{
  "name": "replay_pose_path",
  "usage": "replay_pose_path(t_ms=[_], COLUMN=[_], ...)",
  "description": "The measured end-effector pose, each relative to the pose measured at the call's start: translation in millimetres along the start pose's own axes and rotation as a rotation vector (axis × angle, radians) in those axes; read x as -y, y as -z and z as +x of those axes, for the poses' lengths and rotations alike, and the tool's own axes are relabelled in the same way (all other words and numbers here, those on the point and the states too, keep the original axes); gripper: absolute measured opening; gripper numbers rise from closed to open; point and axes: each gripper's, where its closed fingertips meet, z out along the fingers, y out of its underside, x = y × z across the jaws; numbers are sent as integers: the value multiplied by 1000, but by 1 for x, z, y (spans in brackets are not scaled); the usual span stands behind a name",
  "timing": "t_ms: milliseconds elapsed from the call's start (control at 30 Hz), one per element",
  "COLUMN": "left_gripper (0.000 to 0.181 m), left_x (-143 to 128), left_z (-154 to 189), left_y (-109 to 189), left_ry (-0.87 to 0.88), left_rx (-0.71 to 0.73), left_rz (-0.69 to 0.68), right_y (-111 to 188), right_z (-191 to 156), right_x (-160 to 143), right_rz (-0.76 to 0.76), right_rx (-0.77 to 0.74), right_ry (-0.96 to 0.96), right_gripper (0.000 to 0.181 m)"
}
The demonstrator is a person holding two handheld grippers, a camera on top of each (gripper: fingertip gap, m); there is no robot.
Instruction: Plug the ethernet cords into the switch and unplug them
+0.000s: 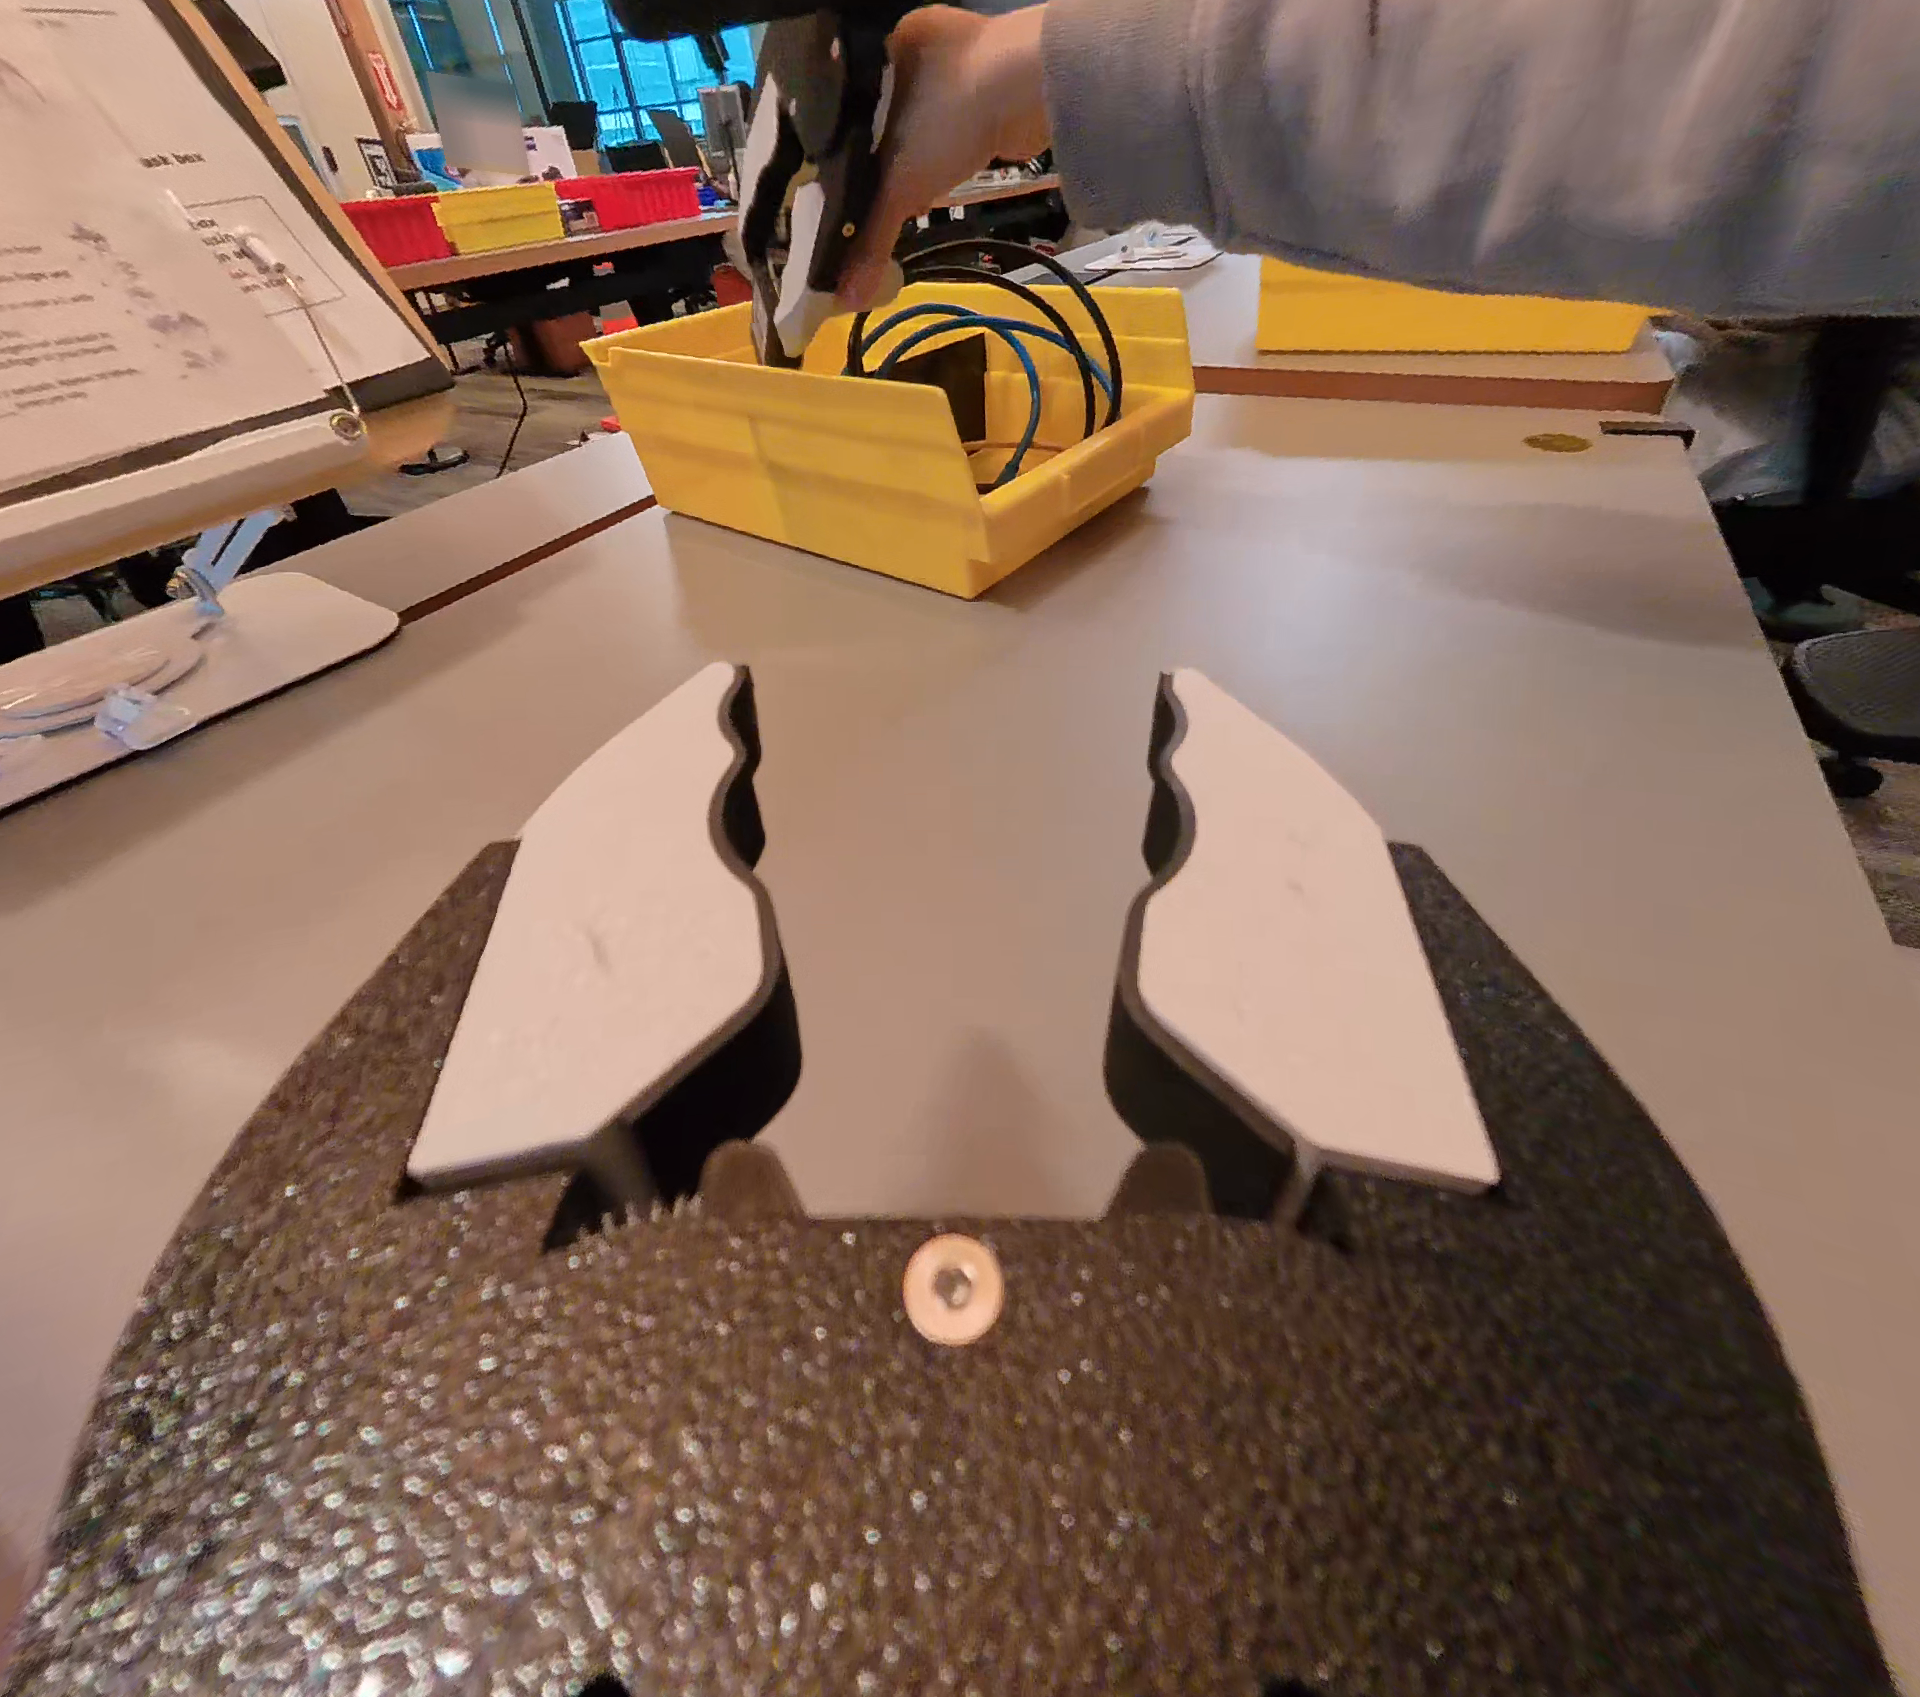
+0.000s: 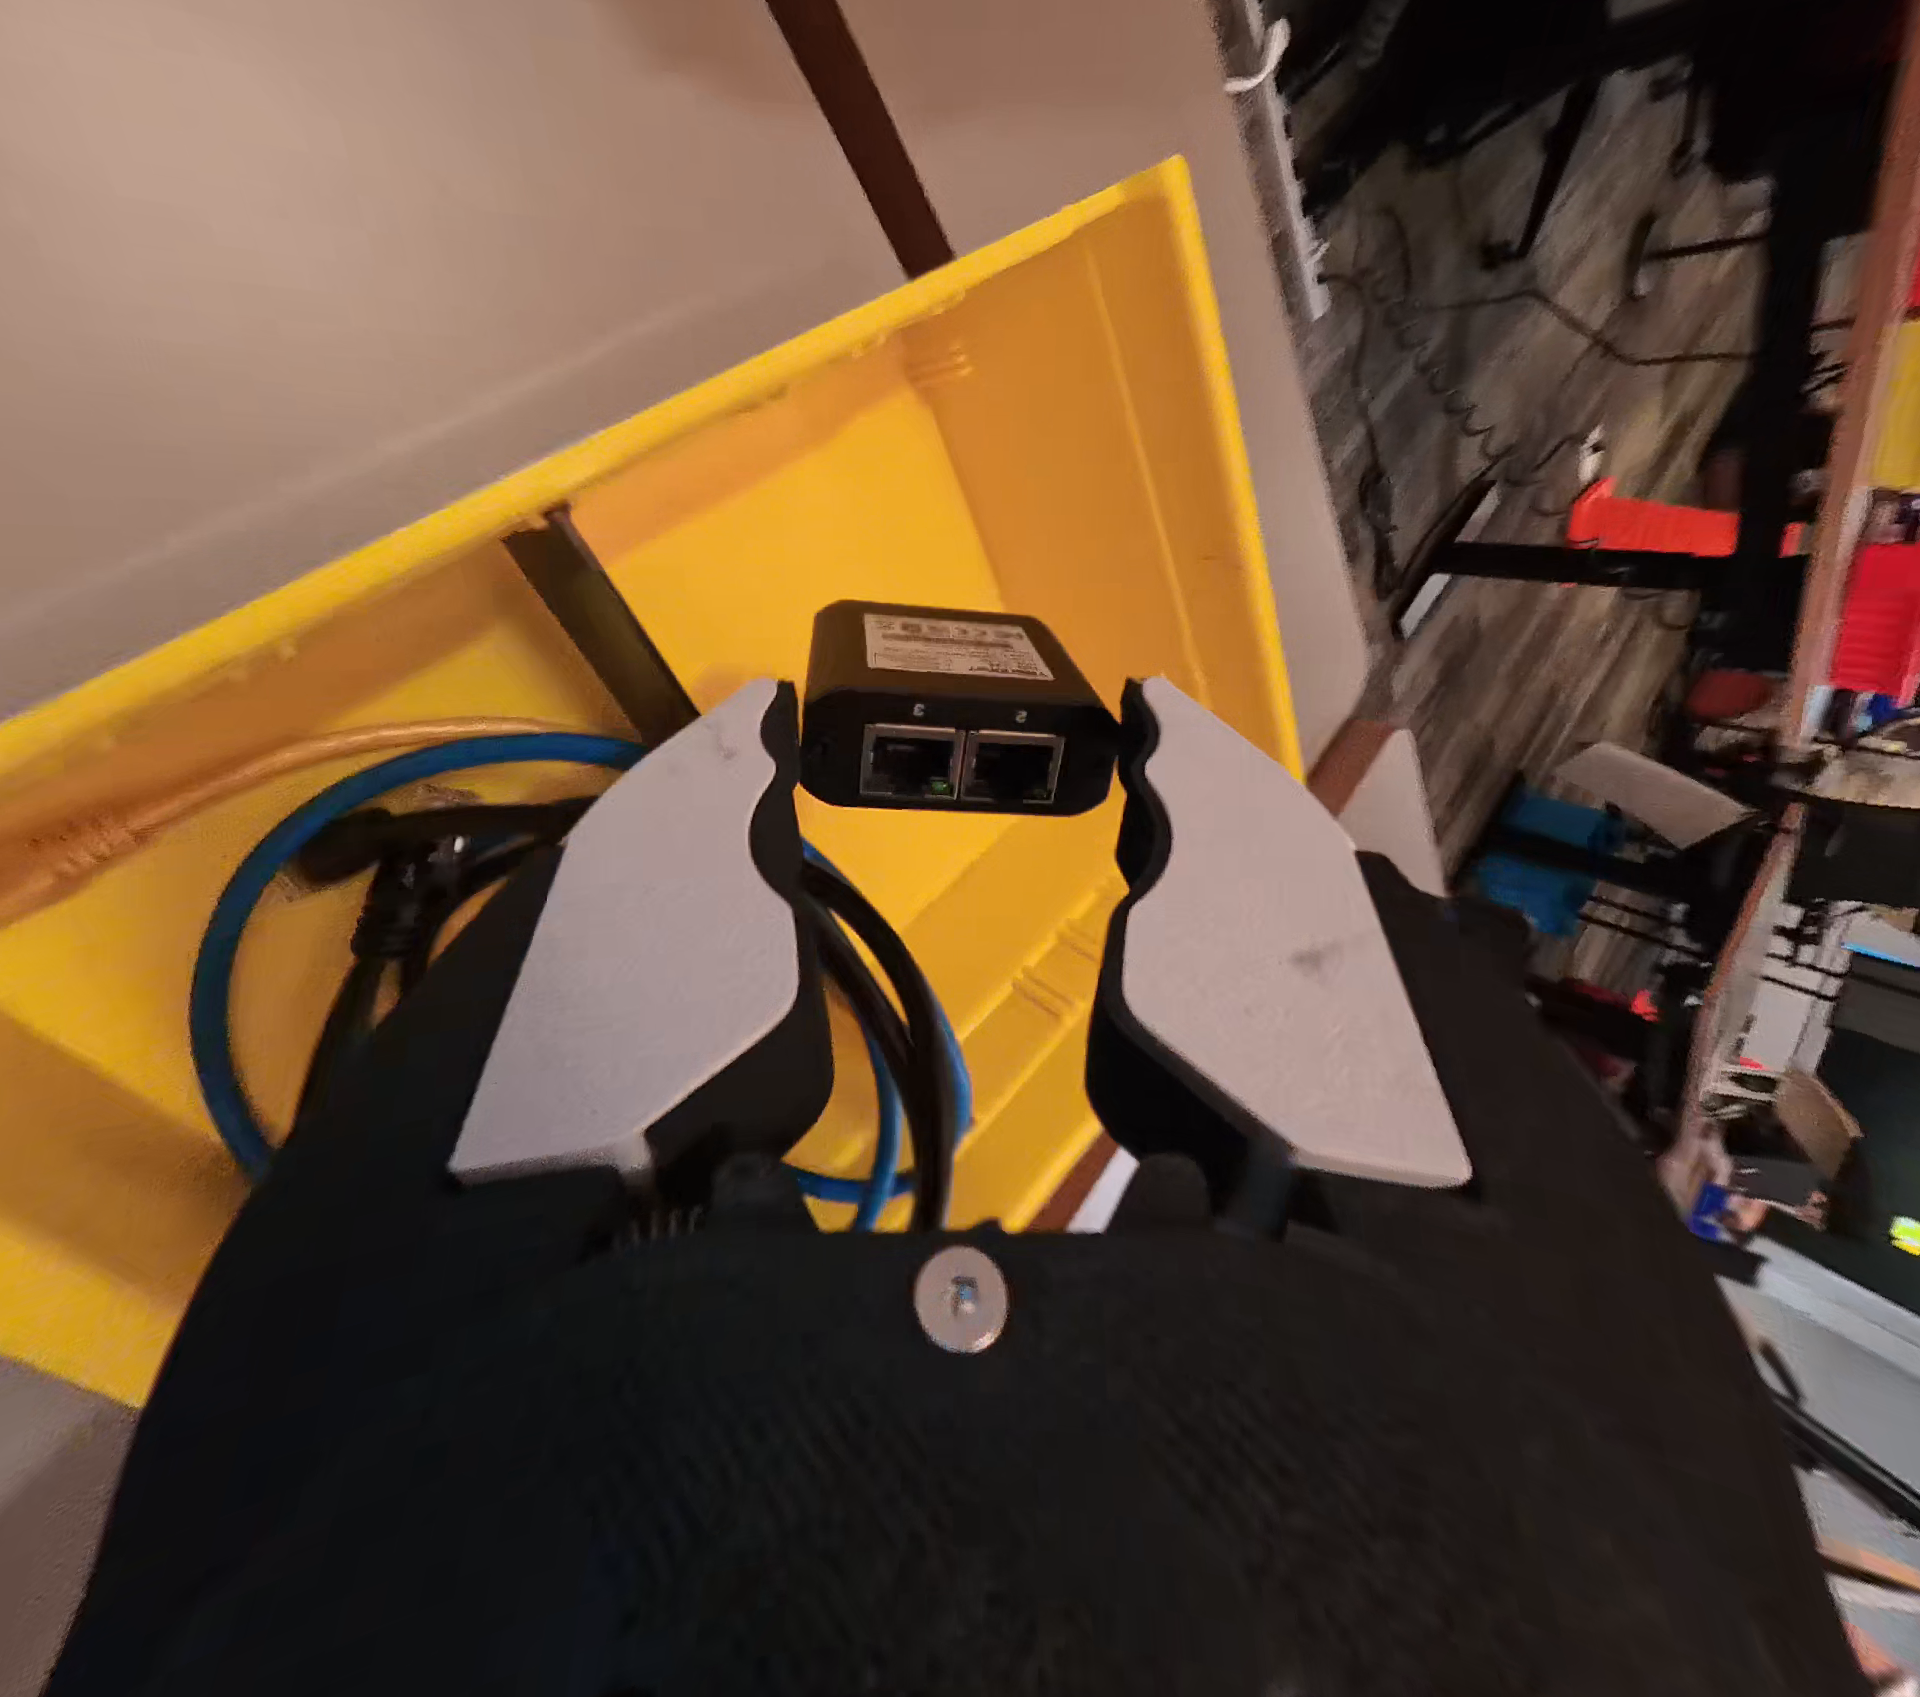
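Note:
A yellow bin (image 1: 831,463) stands on the grey table (image 1: 1351,608). It holds coiled blue (image 2: 223,920) and black (image 2: 384,920) ethernet cords and an orange one (image 2: 208,774). The small black switch (image 2: 956,722) shows two empty ports facing my right wrist camera. My right gripper (image 2: 953,748) has its fingertips against the switch's two sides, inside the bin. In the left wrist view the right gripper (image 1: 779,333) points down into the bin, held by a hand, with the cord loops (image 1: 997,338) beside it. My left gripper (image 1: 956,712) is open and empty over the table, short of the bin.
A tilted document stand (image 1: 156,245) with a white base (image 1: 208,650) sits at the left. A second yellow bin (image 1: 1434,317) lies at the back right. A grey sleeve (image 1: 1455,68) reaches in from the right. The table edge (image 1: 1766,660) runs along the right. Spacing between my two grippers at the tips: around 40 cm.

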Motion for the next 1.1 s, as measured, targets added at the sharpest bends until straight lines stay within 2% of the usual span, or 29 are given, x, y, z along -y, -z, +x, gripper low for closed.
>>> replay_pose_path(t_ms=[67,167,233,333,467,600,667,767,867,967,1100], left_gripper=[70,70,70,71,76,81,82,82,89,94,94], left_x=[-1,-5,-5,-6,-12,-29,-30,-17,-7,0,-23], left_z=[-1,0,2,2,5,11,15,21,17,-5,-31], left_y=[-1,-3,-4,-7,-16,-34,-56,-107,-164,-211,-254], left_ry=[10,3,-3,-8,-14,42,135,233,255,259,241], left_rx=[4,5,5,25,64,112,128,105,120,224,346], left_rz=[2,-18,-22,-54,-156,-284,-292,-287,-353,-396,-535], right_y=[-6,4,22,64,111,122,122,123,126,123,129], right_z=[-2,10,9,-6,-54,-96,-99,-81,-78,-84,-79], right_x=[7,9,1,-13,-56,-106,-120,-140,-131,-128,-129], right_rz=[39,99,135,292,470,527,544,507,586,579,618], right_rx=[-11,-119,-132,-120,-86,-118,-128,-198,-189,-161,-180], right_ry=[-31,-81,-143,-333,-533,-673,-723,-797,-806,-774,-762], right_gripper=[59,69,71,71,73,79,79,83,82,82,81])
